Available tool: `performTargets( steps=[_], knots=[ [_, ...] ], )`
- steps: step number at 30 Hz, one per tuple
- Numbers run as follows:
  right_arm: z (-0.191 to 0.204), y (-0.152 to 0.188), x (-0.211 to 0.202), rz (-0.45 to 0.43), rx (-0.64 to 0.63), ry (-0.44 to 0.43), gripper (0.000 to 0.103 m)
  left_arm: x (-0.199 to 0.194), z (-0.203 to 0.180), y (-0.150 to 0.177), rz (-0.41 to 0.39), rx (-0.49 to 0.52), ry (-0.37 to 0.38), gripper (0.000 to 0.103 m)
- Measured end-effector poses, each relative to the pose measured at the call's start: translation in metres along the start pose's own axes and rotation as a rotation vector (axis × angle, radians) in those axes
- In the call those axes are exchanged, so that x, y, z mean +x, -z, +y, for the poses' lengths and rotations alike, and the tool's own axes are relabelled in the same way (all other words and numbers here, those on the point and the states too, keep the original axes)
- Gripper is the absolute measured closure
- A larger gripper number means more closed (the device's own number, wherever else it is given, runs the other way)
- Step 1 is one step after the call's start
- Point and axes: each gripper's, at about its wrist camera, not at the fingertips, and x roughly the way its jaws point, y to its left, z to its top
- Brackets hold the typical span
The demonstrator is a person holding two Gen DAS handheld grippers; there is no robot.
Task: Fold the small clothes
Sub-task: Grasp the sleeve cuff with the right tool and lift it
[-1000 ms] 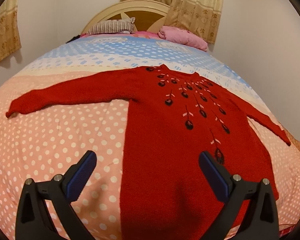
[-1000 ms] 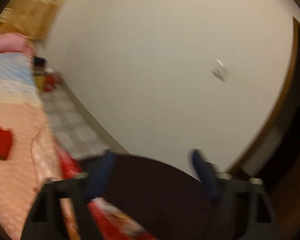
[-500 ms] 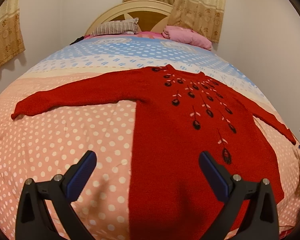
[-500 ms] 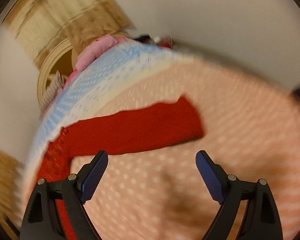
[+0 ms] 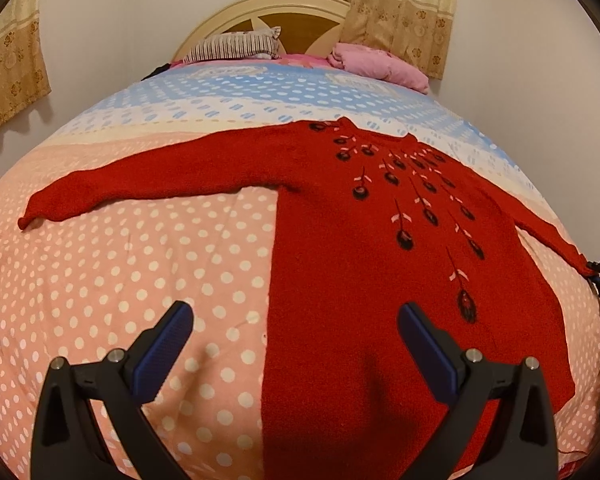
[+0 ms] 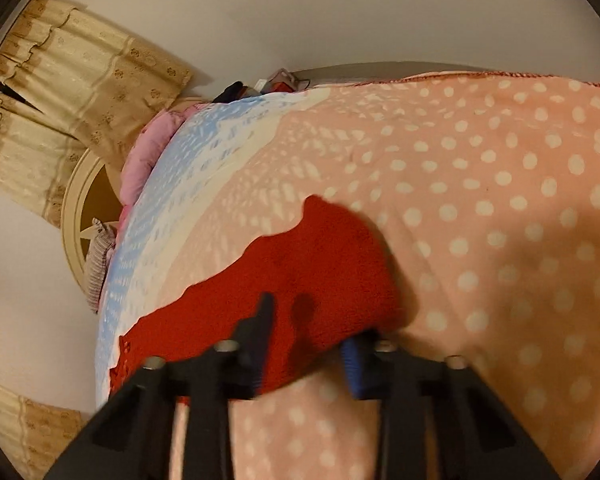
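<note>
Right tongs (image 6: 306, 334) have just been closing and now pinch the cuff end of the red sweater's (image 5: 372, 264) right sleeve (image 6: 300, 276), w/ knit bunched between the pads. A second ago this camera faced a bare wall; half a sec ago the tongs stood wide above the sleeve. Left tongs (image 5: 296, 344) hang spread over the sweater's lower left edge, gripping nothing, view nearly unchanged. Sweater lies flat, front up, on the polka-dot bed cover (image 5: 120, 272), both sleeves stretched outward (black flower pattern on the chest). Left sleeve (image 5: 148, 188) is untouched, well apart from either tool. Judgement: first fold is starting; likely next is carrying the right sleeve inward across the body. Nothing is folded yet.
</note>
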Motion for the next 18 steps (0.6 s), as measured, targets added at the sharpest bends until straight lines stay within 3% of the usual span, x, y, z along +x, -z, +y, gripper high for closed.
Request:
performTargets(
  steps=[4,11,18],
  knots=[
    [0.013,-0.008,-0.008,-0.042,-0.056,-0.009,0.093,0.003,0.003,-0.001,0.007,-0.012,0.003,0.0],
    [0.09,-0.016,-0.043,-0.136,-0.275,-0.034,0.095,0.001,0.006,-0.003,-0.005,-0.008,-0.005,0.0],
    [0.172,-0.008,-0.058,-0.171,-0.449,-0.075,0.095,-0.001,0.018,-0.009,-0.023,-0.03,-0.013,0.0]
  ],
)
